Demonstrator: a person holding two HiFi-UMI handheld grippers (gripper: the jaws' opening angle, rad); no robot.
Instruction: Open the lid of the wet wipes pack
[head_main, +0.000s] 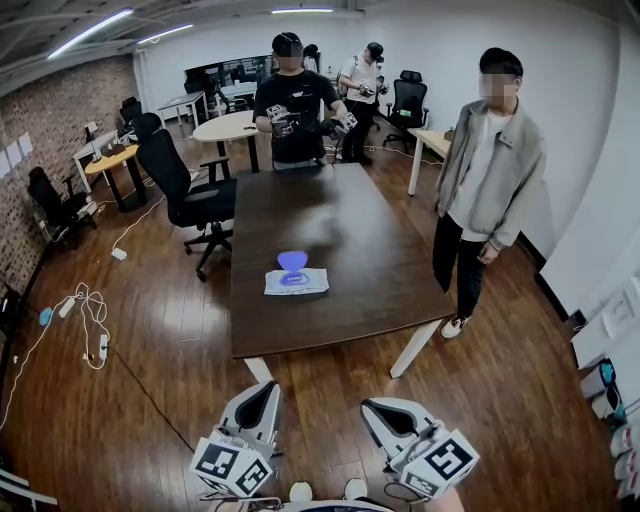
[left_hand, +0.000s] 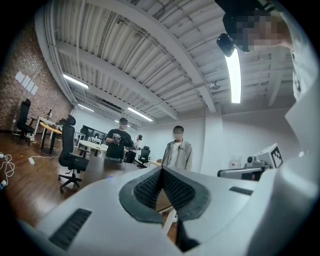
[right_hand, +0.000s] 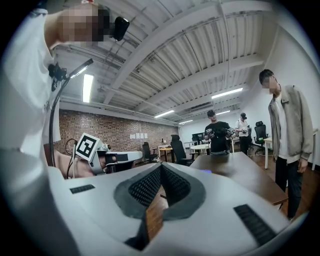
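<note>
The wet wipes pack (head_main: 296, 283), a flat, soft-looking white packet with a rounded blue part on its far side, lay alone near the front of the dark brown wooden table (head_main: 340, 220); it was too small to tell whether the lid stood open, and its contents could not be seen. The left gripper (head_main: 262, 392) and the right gripper (head_main: 378, 410), both with smooth white shells and dark ribbed pads (left_hand: 145, 187), were low before the table's near edge, well apart from the pack. Each had its jaws pressed together with nothing between them.
</note>
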